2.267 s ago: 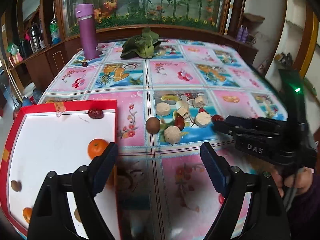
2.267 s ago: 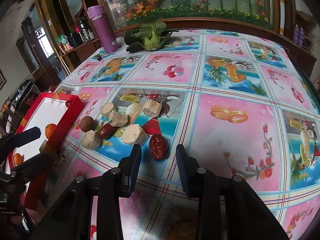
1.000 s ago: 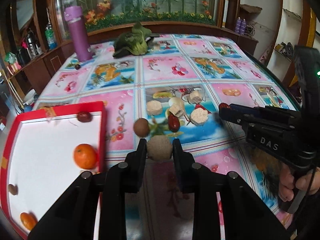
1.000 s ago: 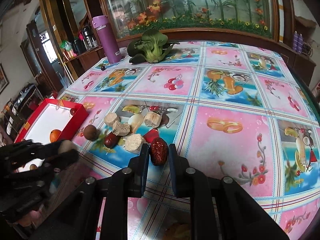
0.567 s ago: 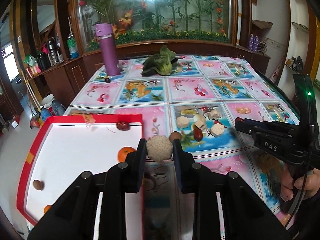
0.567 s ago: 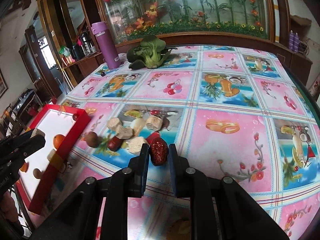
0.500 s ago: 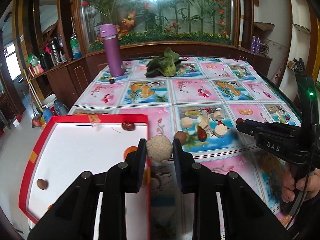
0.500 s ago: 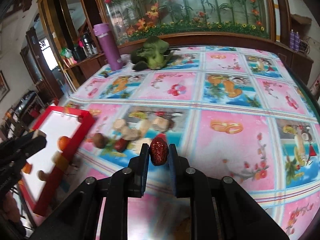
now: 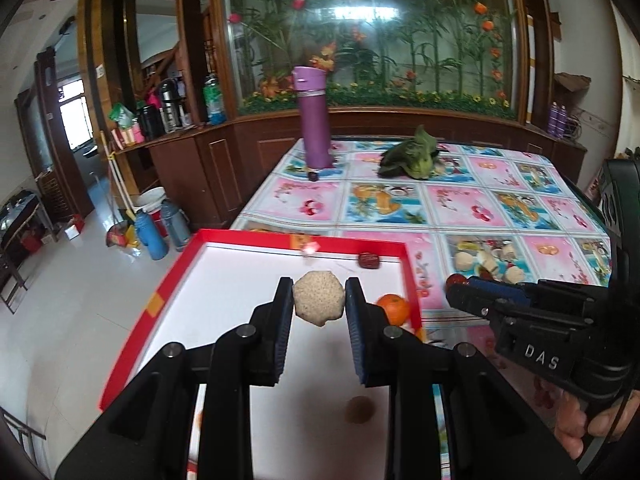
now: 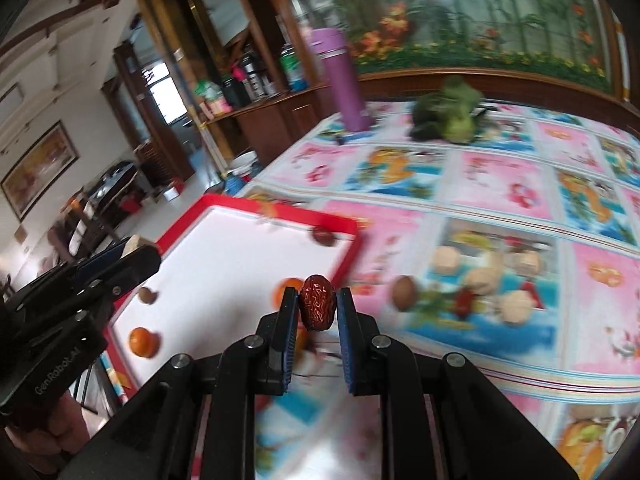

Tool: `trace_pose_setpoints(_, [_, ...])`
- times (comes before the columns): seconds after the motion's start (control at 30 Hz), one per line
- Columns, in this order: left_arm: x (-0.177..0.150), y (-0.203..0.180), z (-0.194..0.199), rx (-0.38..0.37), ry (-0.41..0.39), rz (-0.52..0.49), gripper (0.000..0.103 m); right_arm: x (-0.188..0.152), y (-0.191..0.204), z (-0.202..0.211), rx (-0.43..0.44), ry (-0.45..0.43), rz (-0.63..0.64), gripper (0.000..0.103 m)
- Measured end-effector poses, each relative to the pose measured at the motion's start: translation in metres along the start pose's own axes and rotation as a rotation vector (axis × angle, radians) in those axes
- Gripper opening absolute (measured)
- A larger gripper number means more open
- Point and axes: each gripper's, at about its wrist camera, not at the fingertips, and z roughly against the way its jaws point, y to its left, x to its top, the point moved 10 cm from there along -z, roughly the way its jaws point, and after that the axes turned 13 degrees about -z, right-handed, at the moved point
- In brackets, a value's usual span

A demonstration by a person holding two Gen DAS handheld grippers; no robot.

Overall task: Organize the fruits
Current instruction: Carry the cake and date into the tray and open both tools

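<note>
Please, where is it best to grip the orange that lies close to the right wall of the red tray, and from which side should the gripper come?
Grip the orange across its middle, coming from above. It is round, so any width would serve, but the tray wall stands close on its right. It is probably best taken by its near and far sides, along that wall.

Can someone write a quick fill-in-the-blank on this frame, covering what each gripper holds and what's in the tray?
1. The left gripper is shut on a pale, rough ____.
2. The right gripper is shut on a wrinkled ____ date.
3. The left gripper hangs over the white tray with the ____ rim.
4. The tall bottle at the far end of the table is ____.

Missing words: ball; red; red; purple
</note>
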Motion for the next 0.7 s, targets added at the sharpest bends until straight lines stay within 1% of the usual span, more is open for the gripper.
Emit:
trace_pose_setpoints(0.17, [-0.018,0.024,-0.008,0.032,0.033,0.031,0.028,-0.013,0.035,-0.018,0.032,0.043,0.045,0.017])
trace_pose_setpoints(0.27, [-0.035,0.039,-0.015,0.05,0.074,0.055,0.028,-0.024,0.048,-0.029,0.042,0.074,0.066,0.017])
trace_pose_setpoints(0.37, [-0.048,0.051,-0.02,0.068,0.103,0.073,0.028,-0.037,0.054,-0.037,0.038,0.104,0.082,0.017])
trace_pose_setpoints(0.47, [-0.063,0.058,-0.029,0.081,0.152,0.08,0.028,-0.049,0.055,-0.046,0.015,0.136,0.093,0.017])
trace_pose_setpoints(0.6, [-0.077,0.058,-0.039,0.077,0.207,0.088,0.029,-0.058,0.054,-0.055,-0.008,0.179,0.116,0.018])
trace_pose_setpoints(0.7, [-0.082,0.056,-0.041,0.072,0.221,0.09,0.029,-0.062,0.055,-0.055,-0.009,0.174,0.135,0.018])
